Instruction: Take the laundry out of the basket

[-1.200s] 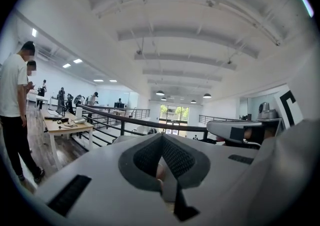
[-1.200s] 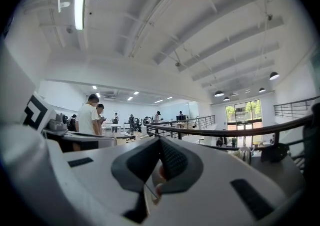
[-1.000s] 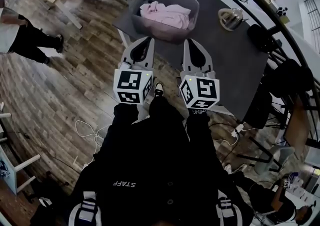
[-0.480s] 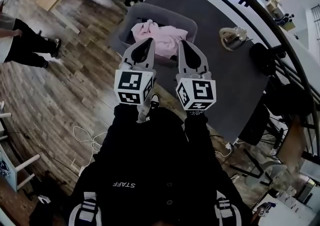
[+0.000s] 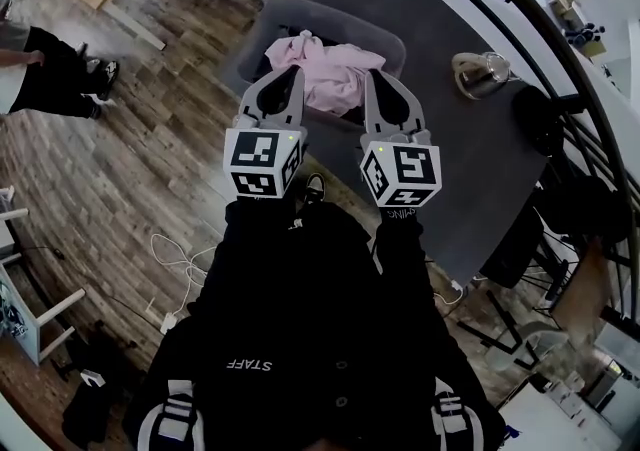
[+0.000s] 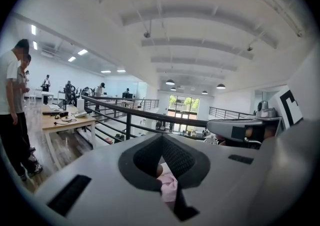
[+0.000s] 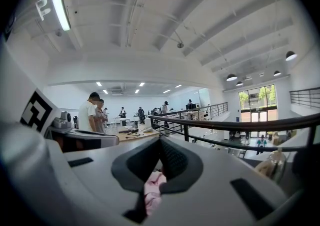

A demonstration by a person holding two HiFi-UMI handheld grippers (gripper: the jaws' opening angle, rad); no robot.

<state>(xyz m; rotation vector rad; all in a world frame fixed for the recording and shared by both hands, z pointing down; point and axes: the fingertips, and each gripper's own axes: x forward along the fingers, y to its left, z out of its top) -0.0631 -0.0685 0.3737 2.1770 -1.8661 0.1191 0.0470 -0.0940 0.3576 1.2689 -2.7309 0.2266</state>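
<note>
A grey laundry basket stands on the near left corner of a dark table. Pink laundry lies heaped inside it. My left gripper and right gripper are side by side above the basket's near rim, tips over the cloth. Both have their jaws shut with nothing between them. In the left gripper view the shut left gripper shows pink laundry through the hole below its tips. The right gripper shows the same laundry beneath it.
A glass teapot and a black object sit on the table to the right of the basket. A black railing curves behind the table. A person stands on the wooden floor at the left. Cables trail by my feet.
Both grippers have come forward from short of the basket to over its near rim and the pink laundry. Their jaws have stayed shut.
</note>
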